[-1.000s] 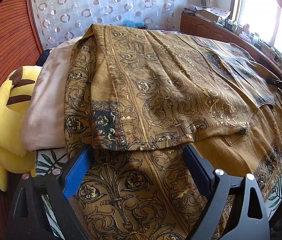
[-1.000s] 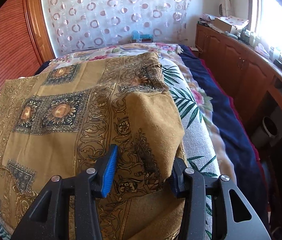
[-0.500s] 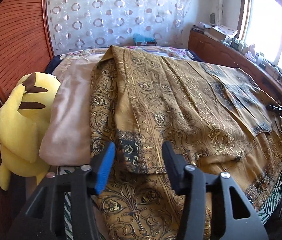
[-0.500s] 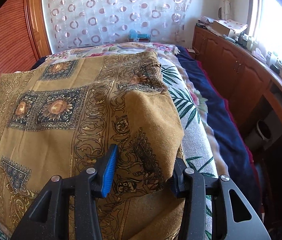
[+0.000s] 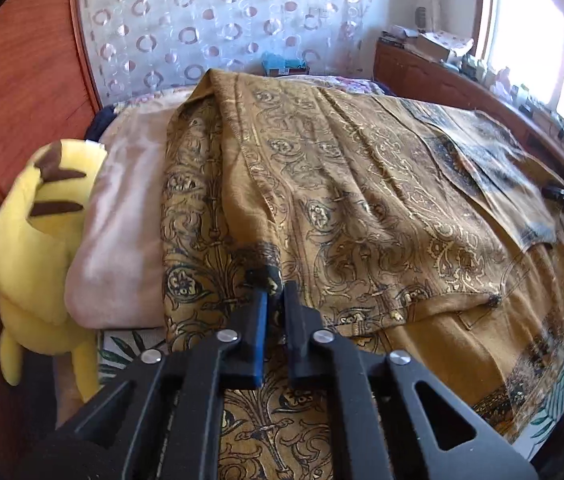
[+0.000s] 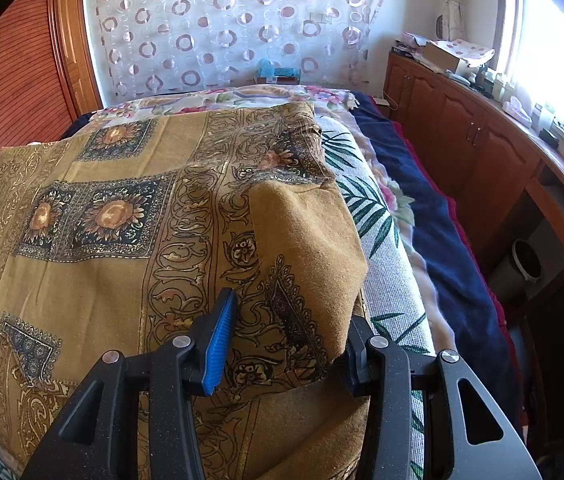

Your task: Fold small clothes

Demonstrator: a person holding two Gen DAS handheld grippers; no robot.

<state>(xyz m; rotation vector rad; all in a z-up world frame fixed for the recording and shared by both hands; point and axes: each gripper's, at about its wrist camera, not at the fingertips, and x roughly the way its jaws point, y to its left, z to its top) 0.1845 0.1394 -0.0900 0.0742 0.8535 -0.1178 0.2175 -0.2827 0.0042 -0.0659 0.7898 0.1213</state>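
Left gripper pinches the cloth's corner; right gripper gapes around a fold (loose). Lifting now could drag it crooked.

I am in a bedroom at home. A bed with a leaf-print cover fills the middle of the room, with a navy blanket along its side and a yellow plush toy next to a pink pillow. A sheer curtain with ring patterns hangs on the far wall. Wooden cabinets run under a bright window, their top cluttered with boxes and small household items.
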